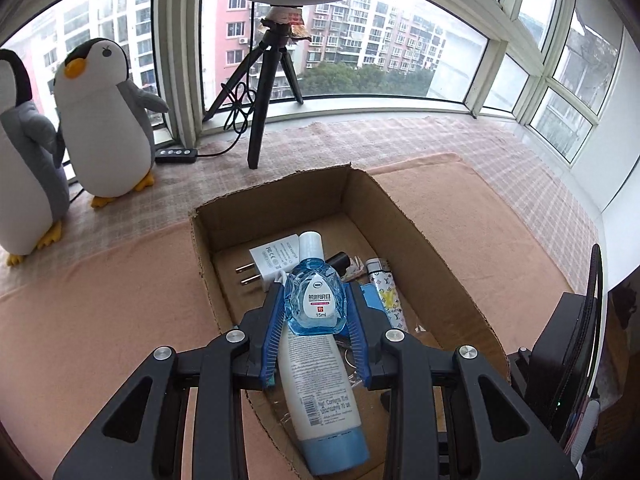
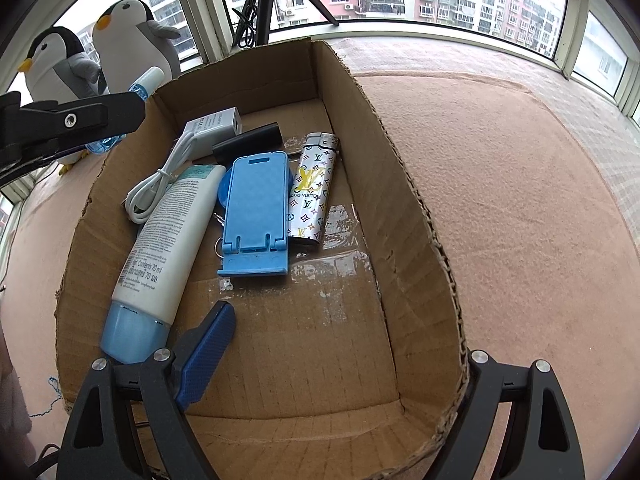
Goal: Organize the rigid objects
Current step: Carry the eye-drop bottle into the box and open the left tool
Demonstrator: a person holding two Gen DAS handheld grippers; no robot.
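Left gripper [image 1: 316,308] is pinching blue eye-drop bottle [image 1: 314,304] above cardboard box [image 1: 420,232]; right gripper [image 2: 344,344] is spreading wide, straddling the box wall.

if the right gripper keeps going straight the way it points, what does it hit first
Probably the bare floor of the brown cardboard box, short of the blue plastic phone stand; the right gripper is open, and depth is unclear.

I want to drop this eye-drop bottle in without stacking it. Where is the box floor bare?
Bare floor lies along the cardboard box right wall and near end, beside the lighter and below the blue phone stand. The left side is crowded: tube, charger, cable.
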